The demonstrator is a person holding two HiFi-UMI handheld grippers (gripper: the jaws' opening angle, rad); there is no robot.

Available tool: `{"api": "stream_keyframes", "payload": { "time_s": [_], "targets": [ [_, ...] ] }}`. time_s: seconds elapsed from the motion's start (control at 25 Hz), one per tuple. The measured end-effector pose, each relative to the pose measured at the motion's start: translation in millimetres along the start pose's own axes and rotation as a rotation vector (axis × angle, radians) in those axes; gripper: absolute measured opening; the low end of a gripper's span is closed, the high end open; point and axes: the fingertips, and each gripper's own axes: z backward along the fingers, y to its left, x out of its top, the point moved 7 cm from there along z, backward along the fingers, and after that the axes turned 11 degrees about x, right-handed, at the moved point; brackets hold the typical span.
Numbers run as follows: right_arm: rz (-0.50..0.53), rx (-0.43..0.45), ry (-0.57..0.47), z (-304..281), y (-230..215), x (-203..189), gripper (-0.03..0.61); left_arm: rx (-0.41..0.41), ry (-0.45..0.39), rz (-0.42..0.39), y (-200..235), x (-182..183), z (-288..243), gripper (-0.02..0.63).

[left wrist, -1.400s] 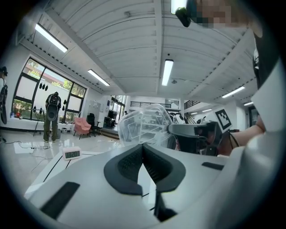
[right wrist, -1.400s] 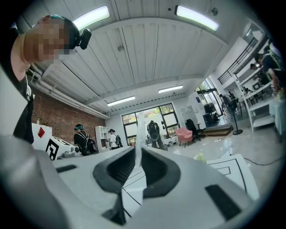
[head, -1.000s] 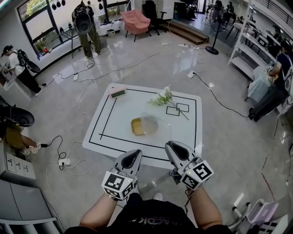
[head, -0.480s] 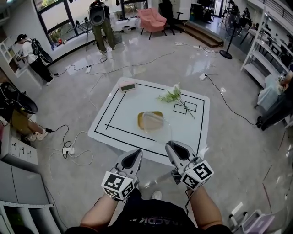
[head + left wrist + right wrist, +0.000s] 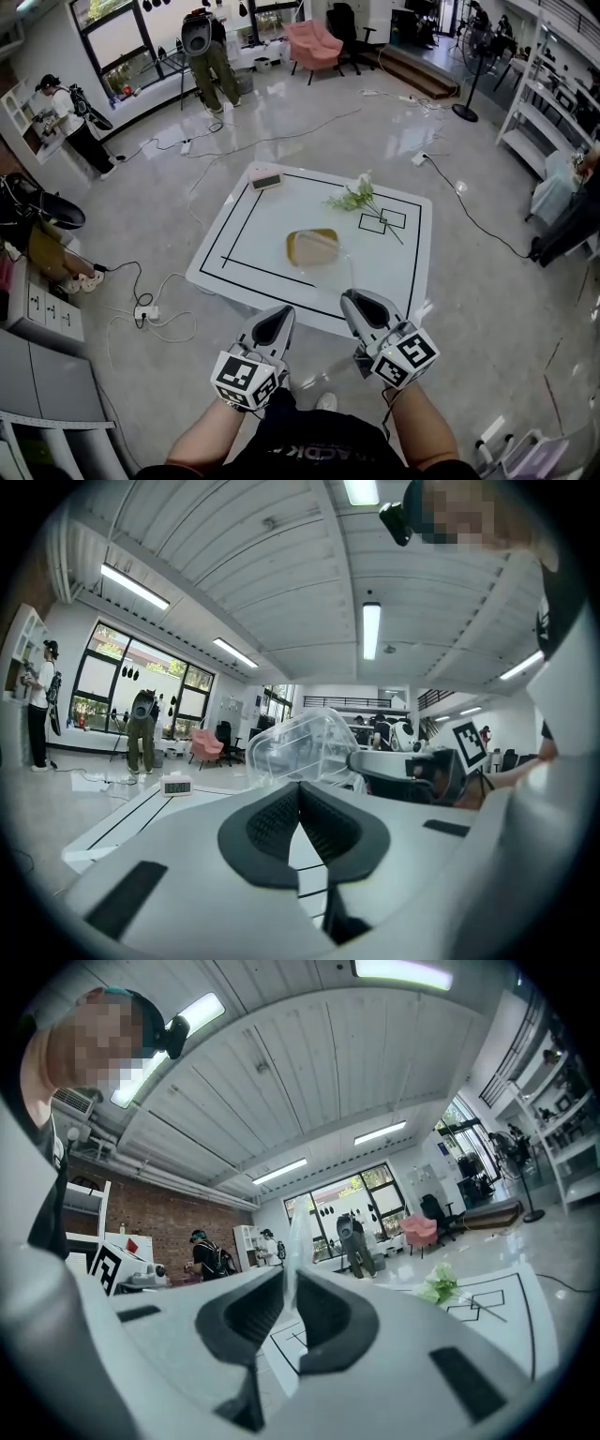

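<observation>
R gripper (image 5: 354, 298) jaws narrow, pinching rim of clear plastic container (image 5: 323, 261), up over white table (image 5: 234, 234). L gripper (image 5: 279, 315) jaws together, empty, just beside it.

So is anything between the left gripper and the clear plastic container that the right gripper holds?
Nothing visible. In the left gripper view the clear plastic container shows straight beyond the left gripper, whose jaws are together and empty, with only air between. The right gripper pinches its edge.
</observation>
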Motion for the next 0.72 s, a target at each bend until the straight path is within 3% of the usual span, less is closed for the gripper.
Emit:
{"api": "stream_keyframes", "payload": {
  "time_s": [0.72],
  "targets": [
    [0.000, -0.014, -0.017, 8.2, 13.0, 0.2, 0.041, -0.024, -0.005, -0.007, -8.7, 2.0, 11.6, 0.005]
  ]
}}
